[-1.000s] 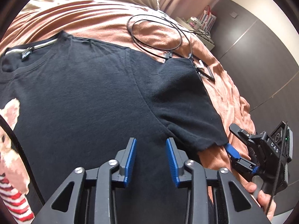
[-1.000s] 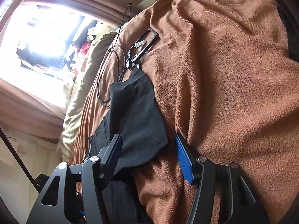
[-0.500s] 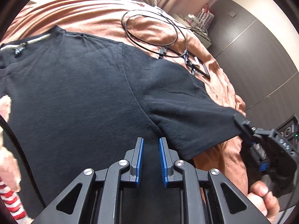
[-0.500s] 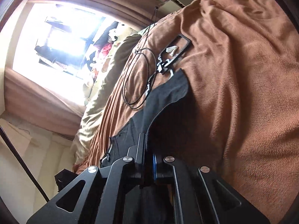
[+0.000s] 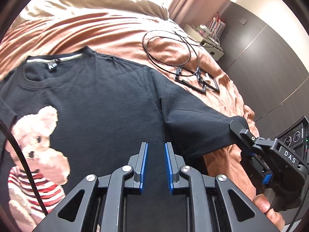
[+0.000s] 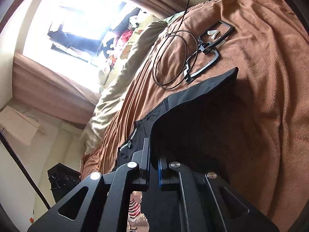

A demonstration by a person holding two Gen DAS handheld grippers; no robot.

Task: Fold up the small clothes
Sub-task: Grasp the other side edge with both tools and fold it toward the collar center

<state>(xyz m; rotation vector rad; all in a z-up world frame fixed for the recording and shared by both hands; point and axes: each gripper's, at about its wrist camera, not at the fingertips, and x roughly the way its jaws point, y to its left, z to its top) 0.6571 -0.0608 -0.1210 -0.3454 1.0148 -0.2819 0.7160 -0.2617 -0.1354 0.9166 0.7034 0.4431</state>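
Black cable (image 5: 170,52) coiled on brown blanket (image 5: 108,32); frames (image 5: 199,81), perhaps plastic, beside.

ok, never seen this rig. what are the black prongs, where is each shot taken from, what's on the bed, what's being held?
No robot here: a person holds a hand-held two-finger claw in each hand, and each claw carries a fisheye camera looking along its fingers.

In the left wrist view, the left claw hovers with its blue pads apart over a black T-shirt with a teddy bear print, gripping nothing. The right claw appears at the right edge, with a hand on its handle.

In the right wrist view, the right claw is closed on the shirt's sleeve, lifting it off the brown fleece blanket.

Also on the blanket: a coiled black cable and black plastic frames.
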